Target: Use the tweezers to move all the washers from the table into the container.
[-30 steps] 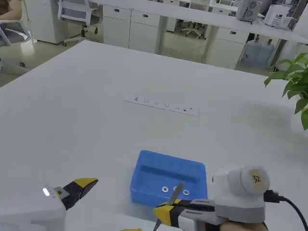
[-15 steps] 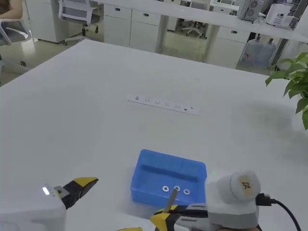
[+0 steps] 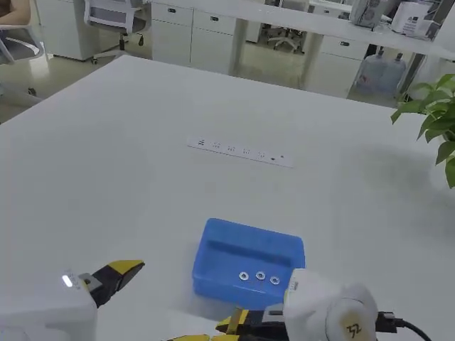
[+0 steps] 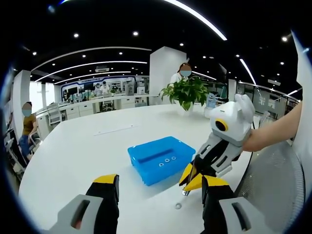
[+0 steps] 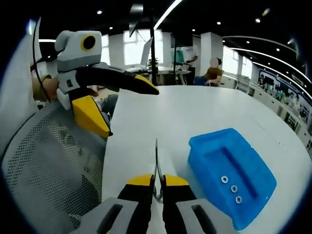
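Nearest, at the bottom edge of the head view, find the right gripper (image 3: 238, 324) cut off, its bulky white body hiding much of the jaws and all of the tool. Can tell from the right gripper view that the jaws sit almost closed, pinching the tweezers (image 5: 156, 161), which point out ahead over the table (image 5: 195, 117). Cannot tell whether the tweezer tips carry anything. See one washer (image 4: 178, 205) lying on the table just beside those tips, apart from them. To the near left, find the left gripper (image 4: 158, 187) held low over the table, jaws spread wide, gripping nothing. Just beyond the right gripper, spot the blue container (image 3: 213, 245) with three washers (image 3: 259, 276) in a row on its floor. Farther off, note a white power strip (image 3: 240, 153); at far right, plant leaves (image 3: 434, 121) cut by the edge.
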